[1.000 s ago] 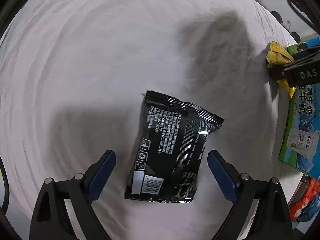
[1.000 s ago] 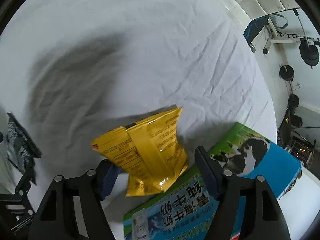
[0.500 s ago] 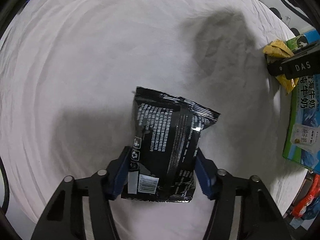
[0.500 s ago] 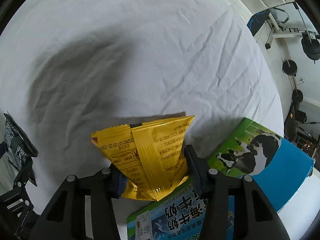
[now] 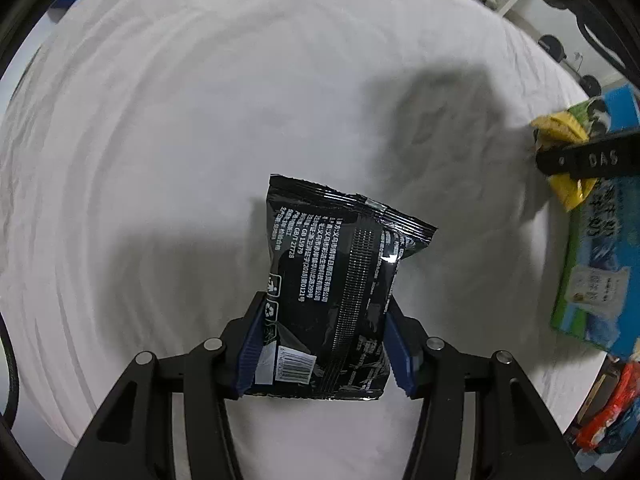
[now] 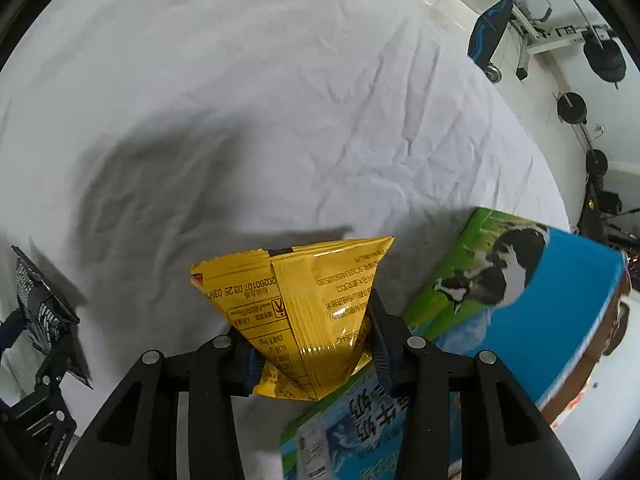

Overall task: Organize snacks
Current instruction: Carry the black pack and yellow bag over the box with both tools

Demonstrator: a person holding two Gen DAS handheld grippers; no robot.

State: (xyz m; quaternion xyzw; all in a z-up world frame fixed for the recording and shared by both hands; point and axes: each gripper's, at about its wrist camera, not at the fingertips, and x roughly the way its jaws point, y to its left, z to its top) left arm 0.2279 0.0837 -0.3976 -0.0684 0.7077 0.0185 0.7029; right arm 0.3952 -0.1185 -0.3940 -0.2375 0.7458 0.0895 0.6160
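Gripping black packet point(image 5: 332, 300), "GB/T 22728", left jaws | yellow packet point(image 6: 308, 312), "20260107", right jaws clamped

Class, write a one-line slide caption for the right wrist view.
Right gripper clamps a yellow snack packet above a white sheet, beside a milk carton box.

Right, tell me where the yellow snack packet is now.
The yellow snack packet is pinched in the right gripper, low and central in the right wrist view, beside the milk carton box, above the white sheet.
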